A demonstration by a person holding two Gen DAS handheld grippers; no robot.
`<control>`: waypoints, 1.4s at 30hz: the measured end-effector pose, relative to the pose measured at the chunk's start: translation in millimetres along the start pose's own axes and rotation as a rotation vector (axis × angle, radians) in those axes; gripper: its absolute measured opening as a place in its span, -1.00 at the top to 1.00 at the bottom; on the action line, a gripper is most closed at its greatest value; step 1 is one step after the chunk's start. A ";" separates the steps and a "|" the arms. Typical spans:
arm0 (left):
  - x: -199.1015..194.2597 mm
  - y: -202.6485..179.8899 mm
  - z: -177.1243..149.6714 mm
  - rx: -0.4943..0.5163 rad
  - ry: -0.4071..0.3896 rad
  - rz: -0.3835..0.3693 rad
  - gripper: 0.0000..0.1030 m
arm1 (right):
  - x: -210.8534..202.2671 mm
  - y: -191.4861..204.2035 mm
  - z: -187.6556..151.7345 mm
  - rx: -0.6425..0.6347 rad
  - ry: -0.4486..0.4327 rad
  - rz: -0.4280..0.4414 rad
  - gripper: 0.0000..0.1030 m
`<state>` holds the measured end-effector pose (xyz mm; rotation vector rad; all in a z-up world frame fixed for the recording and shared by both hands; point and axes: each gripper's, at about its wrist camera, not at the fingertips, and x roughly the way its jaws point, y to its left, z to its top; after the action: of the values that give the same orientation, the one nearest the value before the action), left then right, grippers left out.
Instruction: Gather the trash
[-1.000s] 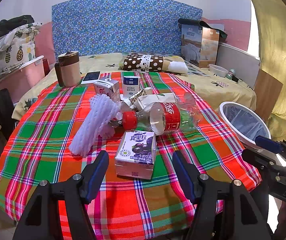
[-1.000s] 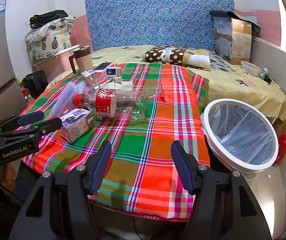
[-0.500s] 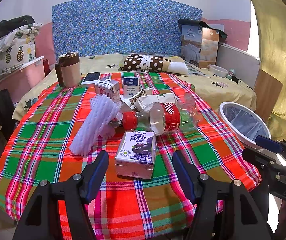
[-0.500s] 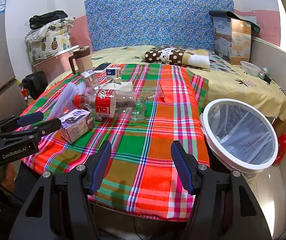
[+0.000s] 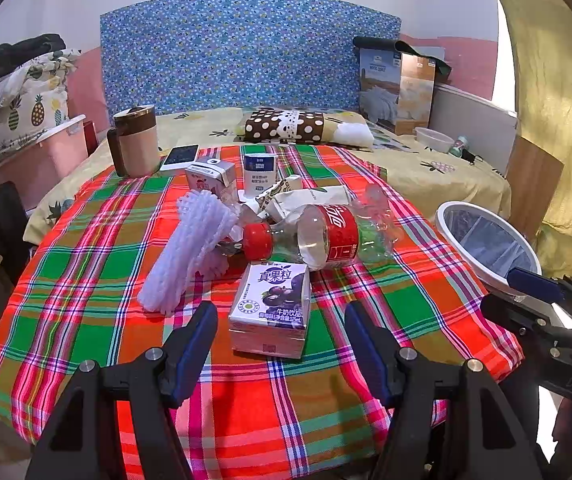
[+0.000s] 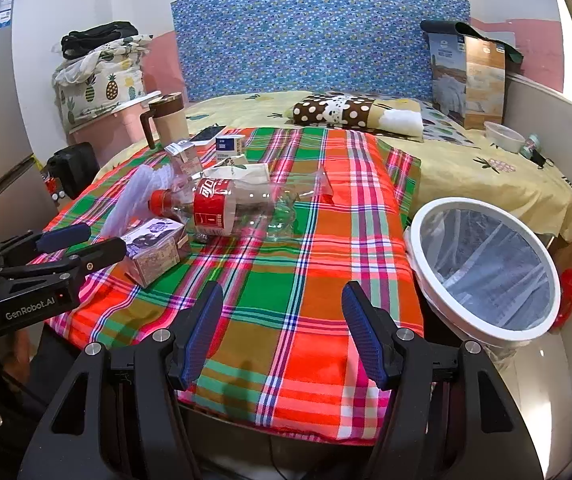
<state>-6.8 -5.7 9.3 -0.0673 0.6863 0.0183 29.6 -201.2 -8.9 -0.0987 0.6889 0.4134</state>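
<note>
A worktop (image 5: 85,264) under a plaid cloth fills the middle of both views, with a bed (image 6: 466,168) behind it at 12 o'clock. A white-rimmed bin (image 6: 486,272) with a clear liner stands just off the worktop's edge at 3 o'clock. The trash lies in a cluster near the worktop's middle: a clear bottle (image 5: 326,236) on its side, white foam netting (image 5: 189,248) at its 9 o'clock, and a purple drink carton (image 5: 271,312) at its 6 o'clock. The left hand-held gripper (image 5: 281,332) hangs with jaws spread wide on either side of the carton, not touching it. The right hand-held gripper (image 6: 281,328) is likewise spread wide over bare cloth, empty.
</note>
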 end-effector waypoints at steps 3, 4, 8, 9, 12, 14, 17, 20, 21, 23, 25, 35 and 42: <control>1.6 0.4 -0.5 0.002 0.002 0.000 -0.27 | 0.3 0.2 -0.3 0.000 0.002 0.002 -0.23; 1.7 0.5 -0.6 0.002 0.002 -0.002 -0.27 | 1.0 0.6 -0.9 0.001 0.002 0.001 -0.23; 5.8 1.3 -0.9 0.003 0.008 -0.004 -0.27 | 2.3 -0.4 -0.7 0.005 0.004 0.003 -0.23; 7.4 2.2 -0.7 0.000 0.011 -0.007 -0.27 | 2.7 -0.5 -0.4 0.004 0.004 0.002 -0.23; 14.9 4.7 -0.1 -0.017 0.023 -0.025 -0.27 | 3.5 -1.2 -0.4 0.003 0.005 0.003 -0.23; 20.4 6.3 0.9 -0.022 0.029 -0.024 -0.27 | 3.7 -1.6 -0.5 0.004 0.005 0.003 -0.23; 28.6 7.3 1.5 -0.021 0.040 -0.025 -0.27 | 4.9 -2.6 0.4 0.004 0.004 0.004 -0.23; 39.9 7.1 2.0 -0.015 0.058 -0.020 -0.28 | 9.4 -4.3 3.5 -0.004 0.004 0.016 -0.23; 43.3 6.9 1.8 -0.012 0.063 -0.020 -0.28 | 11.3 -4.2 4.2 -0.010 0.005 0.019 -0.23; 50.4 6.1 1.5 -0.004 0.078 -0.014 -0.28 | 16.9 -6.0 7.9 -0.016 0.011 0.029 -0.23; 57.3 5.7 1.2 0.000 0.092 -0.013 -0.28 | 23.5 -6.3 11.1 -0.027 0.019 0.041 -0.23; 77.4 17.0 -2.5 -0.044 0.142 -0.047 -0.10 | 51.9 1.5 27.8 -0.162 0.045 0.076 -0.23; 69.8 27.2 -3.2 -0.078 0.132 -0.063 -0.09 | 79.0 -22.9 58.9 -0.082 0.060 0.196 -0.23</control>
<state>44.1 20.9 -39.0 -0.1664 0.8155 -0.0197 128.9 -182.3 -14.8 -0.1223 0.7435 0.6296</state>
